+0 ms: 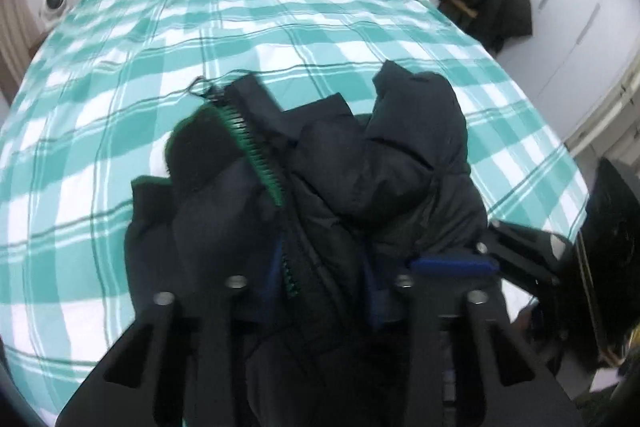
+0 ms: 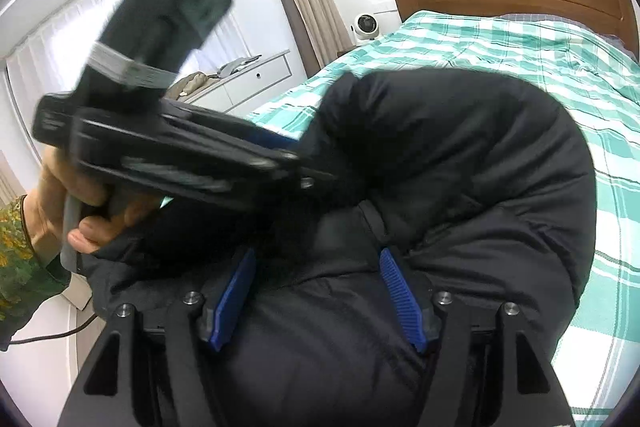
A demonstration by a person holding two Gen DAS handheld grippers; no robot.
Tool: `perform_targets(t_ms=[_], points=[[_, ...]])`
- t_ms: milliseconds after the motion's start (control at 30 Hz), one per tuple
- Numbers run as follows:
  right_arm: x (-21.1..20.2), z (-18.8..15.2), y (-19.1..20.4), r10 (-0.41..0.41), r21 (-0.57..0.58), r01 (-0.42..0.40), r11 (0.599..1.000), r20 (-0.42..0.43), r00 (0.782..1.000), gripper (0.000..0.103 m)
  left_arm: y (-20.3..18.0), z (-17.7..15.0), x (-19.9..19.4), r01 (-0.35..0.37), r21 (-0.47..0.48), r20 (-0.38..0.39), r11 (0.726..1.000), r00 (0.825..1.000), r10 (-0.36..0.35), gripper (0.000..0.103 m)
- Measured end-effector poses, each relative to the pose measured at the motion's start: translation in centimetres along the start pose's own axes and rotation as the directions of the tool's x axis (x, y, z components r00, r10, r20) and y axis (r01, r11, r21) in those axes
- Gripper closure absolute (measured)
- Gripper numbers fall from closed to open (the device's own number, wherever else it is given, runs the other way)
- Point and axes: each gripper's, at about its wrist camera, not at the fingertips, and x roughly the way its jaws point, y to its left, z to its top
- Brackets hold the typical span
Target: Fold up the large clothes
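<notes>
Checked green-and-white bedding [image 1: 248,27] covers the bed, with a bunched black jacket [image 1: 320,179] at its near edge. Both grippers grasp jacket fabric: the left gripper [image 1: 328,291] near the green zipper [image 1: 256,151], the right gripper [image 2: 316,291] around a puffy fold.

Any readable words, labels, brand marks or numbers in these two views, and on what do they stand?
None can be read.
The black puffer jacket shows no visible logo or tag.
The plaid bedspread carries a pattern only.
The left claw body is motion-blurred; any marking on it is illegible.
</notes>
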Motion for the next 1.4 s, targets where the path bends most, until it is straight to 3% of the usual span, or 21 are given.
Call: perform_targets(t_ms=[167, 267, 400, 533, 667, 900, 1067, 1167, 1233, 1333, 1400], points=[[-3.9, 0.8, -0.2, -0.017, 0.046, 0.017, 0.999, 0.013, 1.0, 0.036, 3.5, -1.7, -1.1, -0.044, -0.05, 0.023, 0.998, 0.999, 0.045, 0.079], [-5.2, 0.5, 0.8, -0.042, -0.01, 0.042, 0.999, -0.022, 0.999, 0.036, 7.1, -3.1, -1.5, -0.054, -0.126, 0.03, 0.991, 0.998, 0.058, 0.079], [-2.9, 0.4, 1.9, -0.076, -0.078, 0.071, 0.994, -0.062, 0.995, 0.036, 10.9, -5.5, -1.3, -0.083, -0.208, 0.03, 0.975, 0.995, 0.091, 0.077], [1.9, 0.2, 1.6, -0.116, -0.067, 0.104, 0.992, -0.221, 0.968, 0.036, 12.7, -7.1, 0.1, -0.049, -0.277, 0.026, 0.96, 0.998, 0.059, 0.075], [3.7, -1.3, -0.2, -0.13, -0.059, 0.118, 0.991, -0.279, 0.952, 0.036, 12.9, -7.7, 1.3, 0.012, -0.306, 0.051, 0.952, 0.999, 0.004, 0.074], [4.6, -1.6, -1.8, -0.118, 0.0, 0.123, 0.992, -0.283, 0.952, 0.036, 12.6, -7.9, 3.0, -0.001, -0.325, 0.062, 0.946, 0.998, 0.023, 0.074], [2.1, -1.2, -0.7, -0.154, -0.007, 0.158, 0.987, -0.269, 0.951, 0.035, 11.3, -7.2, 0.9, -0.044, -0.29, 0.06, 0.956, 0.996, 0.064, 0.07], [-1.3, -0.6, 0.1, -0.133, 0.058, 0.15, 0.987, -0.235, 0.963, 0.034, 11.1, -7.0, -2.8, 0.009, -0.294, 0.114, 0.956, 0.993, 0.025, 0.049], [-4.6, 0.3, 0.2, -0.082, 0.116, 0.101, 0.988, -0.157, 0.984, 0.031, 11.7, -6.8, -5.4, 0.084, -0.315, 0.181, 0.945, 0.983, -0.026, 0.027], [-8.4, 1.3, 0.3, -0.086, 0.119, 0.095, 0.988, -0.079, 0.993, 0.024, 12.9, -6.6, -8.5, 0.182, -0.334, 0.249, 0.925, 0.963, -0.1, 0.012], [-10.0, 1.5, -0.1, -0.095, 0.116, 0.102, 0.988, -0.06, 0.994, 0.024, 14.0, -6.6, -9.1, 0.194, -0.346, 0.254, 0.918, 0.961, -0.107, 0.006]])
